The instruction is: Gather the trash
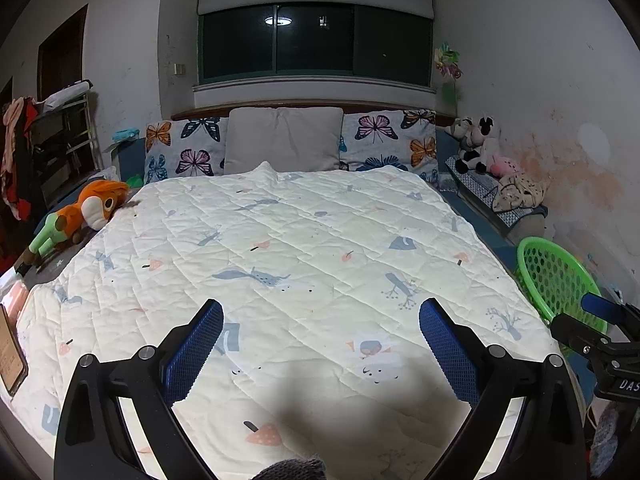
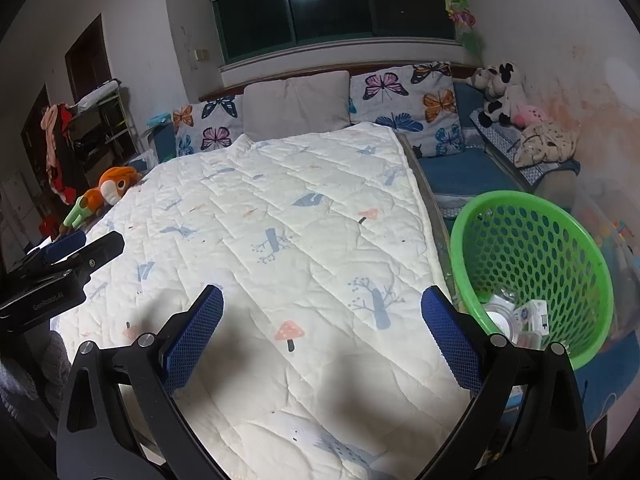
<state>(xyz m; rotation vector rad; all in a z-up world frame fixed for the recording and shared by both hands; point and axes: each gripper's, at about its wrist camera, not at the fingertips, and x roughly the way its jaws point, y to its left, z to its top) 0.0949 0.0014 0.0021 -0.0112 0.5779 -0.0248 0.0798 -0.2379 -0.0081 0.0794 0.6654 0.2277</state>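
A green mesh basket (image 2: 532, 248) stands at the bed's right side and holds several pieces of white trash (image 2: 520, 318). It also shows at the right in the left wrist view (image 1: 556, 276). My left gripper (image 1: 320, 312) is open and empty above the near part of the white quilt (image 1: 304, 248). My right gripper (image 2: 322, 300) is open and empty above the quilt's near right part (image 2: 304, 240), just left of the basket. Each gripper shows in the other's view: the right one (image 1: 600, 328), the left one (image 2: 80, 252).
An orange plush toy (image 1: 80, 212) lies at the bed's left edge. Butterfly pillows (image 1: 184, 144) and a grey cushion (image 1: 284, 140) stand at the headboard. Soft toys (image 1: 480, 144) and cloth sit on a ledge at right. A shelf with clothes (image 1: 60, 140) is far left.
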